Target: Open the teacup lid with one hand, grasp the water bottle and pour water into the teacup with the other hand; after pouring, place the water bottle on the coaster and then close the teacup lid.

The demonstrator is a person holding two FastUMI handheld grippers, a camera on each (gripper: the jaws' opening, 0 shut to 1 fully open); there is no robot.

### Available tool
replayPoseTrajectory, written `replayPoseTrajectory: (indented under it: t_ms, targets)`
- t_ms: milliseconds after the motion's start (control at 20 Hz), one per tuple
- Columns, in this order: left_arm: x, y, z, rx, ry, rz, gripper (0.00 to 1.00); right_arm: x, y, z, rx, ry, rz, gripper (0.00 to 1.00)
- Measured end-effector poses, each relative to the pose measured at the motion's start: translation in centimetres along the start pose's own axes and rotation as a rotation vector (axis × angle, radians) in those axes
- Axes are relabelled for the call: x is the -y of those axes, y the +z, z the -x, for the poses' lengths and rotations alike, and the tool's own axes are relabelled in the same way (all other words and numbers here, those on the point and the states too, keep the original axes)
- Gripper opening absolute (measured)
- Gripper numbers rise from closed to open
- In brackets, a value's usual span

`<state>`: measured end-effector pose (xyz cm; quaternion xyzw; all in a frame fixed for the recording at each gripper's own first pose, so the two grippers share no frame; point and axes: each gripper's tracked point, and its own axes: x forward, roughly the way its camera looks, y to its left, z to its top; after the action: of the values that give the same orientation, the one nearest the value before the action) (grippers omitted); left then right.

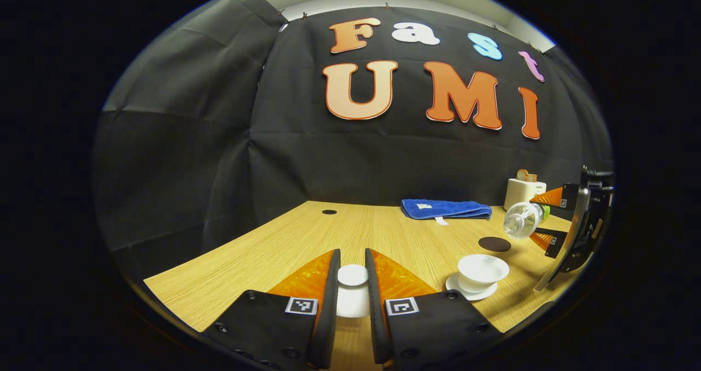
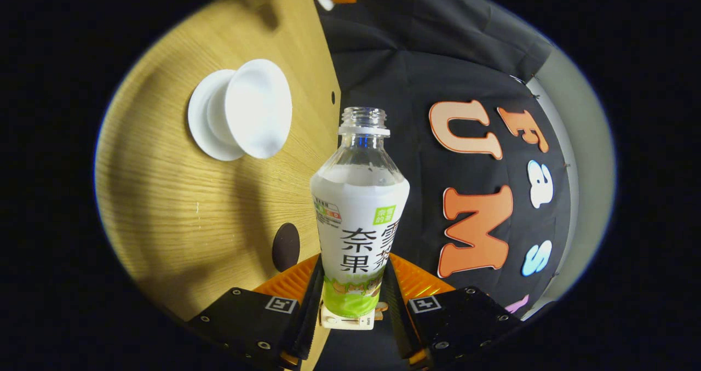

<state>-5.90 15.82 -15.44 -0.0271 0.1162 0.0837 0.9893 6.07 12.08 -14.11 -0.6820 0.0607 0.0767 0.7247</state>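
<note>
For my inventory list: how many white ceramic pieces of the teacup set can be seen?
3: the lid between the left gripper's jaws, the open teacup, and the saucer under it.

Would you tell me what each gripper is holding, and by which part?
Left gripper: lid, by its knob. Right gripper: bottle, by its lower body.

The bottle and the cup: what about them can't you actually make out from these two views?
- Water in the bottle: right gripper view, the label wraps the body; left gripper view, too small.
- Inside the cup: left gripper view, the rim hides it; right gripper view, glare washes it out.
- Lid rim: left gripper view, the left gripper covers its sides.
- Bottle base: right gripper view, sunk inside the right gripper.
</note>
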Motion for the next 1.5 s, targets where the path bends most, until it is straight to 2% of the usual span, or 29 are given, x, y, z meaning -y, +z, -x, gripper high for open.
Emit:
replayPoseTrajectory:
  t_ms: [300, 350, 500, 550, 850, 1350, 1400, 1500]
  targets:
    - [-0.6, -0.3, 0.2, -0.007, 0.004, 0.007, 0.31, 0.1, -0.1, -0.3, 0.03, -0.06, 0.201, 0.59]
    - [-0.5, -0.4, 0.2, -0.009, 0.003, 0.008, 0.31, 0.1, -0.1, -0.3, 0.04, -0.067, 0.221, 0.56]
    - [-0.7, -0.4, 0.3, -0.009, 0.002, 0.004, 0.31, 0.3, -0.2, -0.4, 0.066, -0.101, 0.278, 0.63]
    - [-0.7, -0.4, 0.4, -0.008, 0.004, 0.001, 0.31, 0.4, -0.2, -0.4, 0.073, -0.113, 0.294, 0.59]
    - [-1.7, 0.9, 0.8, 0.012, 0.022, -0.01, 0.31, 0.7, 0.0, -0.9, 0.103, -0.172, 0.355, 0.59]
    - [-2.6, 2.5, 1.3, 0.035, 0.036, -0.039, 0.31, 0.5, 1.4, 0.8, 0.167, -0.277, 0.479, 0.59]
    - [-2.5, 2.6, 1.4, 0.037, 0.035, -0.041, 0.31, 0.5, 1.4, 0.7, 0.172, -0.284, 0.491, 0.63]
    - [-2.3, 2.8, 1.3, 0.04, 0.028, -0.046, 0.31, 0.4, 1.2, 0.4, 0.179, -0.276, 0.493, 0.59]
